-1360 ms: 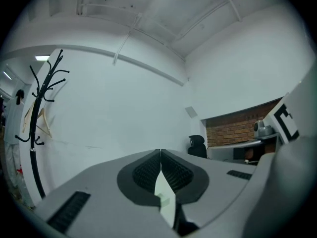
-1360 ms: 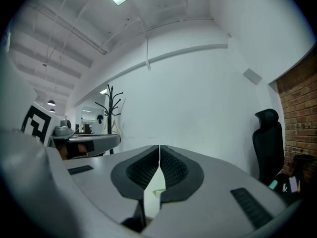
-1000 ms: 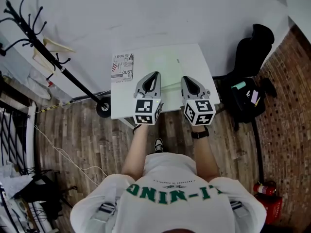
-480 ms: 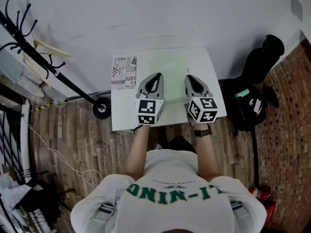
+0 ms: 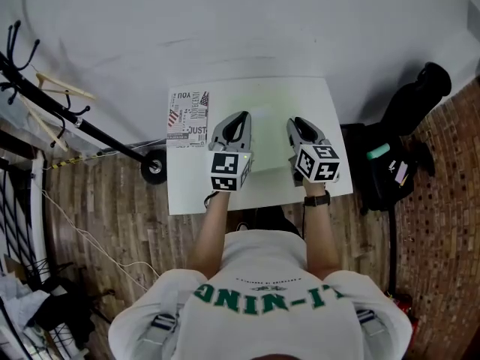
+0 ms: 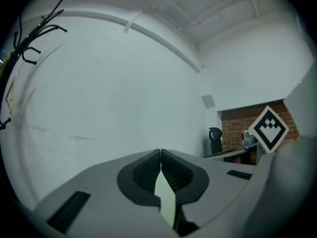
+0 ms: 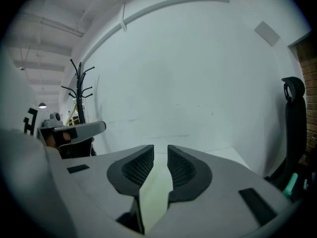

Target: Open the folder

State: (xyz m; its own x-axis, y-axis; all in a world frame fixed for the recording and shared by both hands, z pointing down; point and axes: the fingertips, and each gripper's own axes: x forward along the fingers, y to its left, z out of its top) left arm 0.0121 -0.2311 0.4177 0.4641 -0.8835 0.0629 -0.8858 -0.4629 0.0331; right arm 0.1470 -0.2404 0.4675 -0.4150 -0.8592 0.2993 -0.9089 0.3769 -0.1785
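Left gripper (image 6: pixel 161 152) is hovering with jaws pressed together, nothing in them. Right gripper (image 7: pixel 160 152) is showing a narrow gap: its jaws have just been opening, nothing between the pads. Both are hanging over the pale green folder (image 5: pixel 266 111), which is lying flat in the middle of the table (image 5: pixel 187 190). Left gripper is sitting toward the folder's 9 o'clock edge, right toward 3 o'clock. Printed sheet (image 5: pixel 187 117) is lying at the table's 10 o'clock corner. Coat rack (image 7: pixel 79 98) is standing at 9 o'clock of the table.

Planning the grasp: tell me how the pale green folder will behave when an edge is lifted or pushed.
The folder lies thin and flat on the table, so it is probably light and floppy; a lifted cover would likely bend. Pushed, it may slide on the smooth top.
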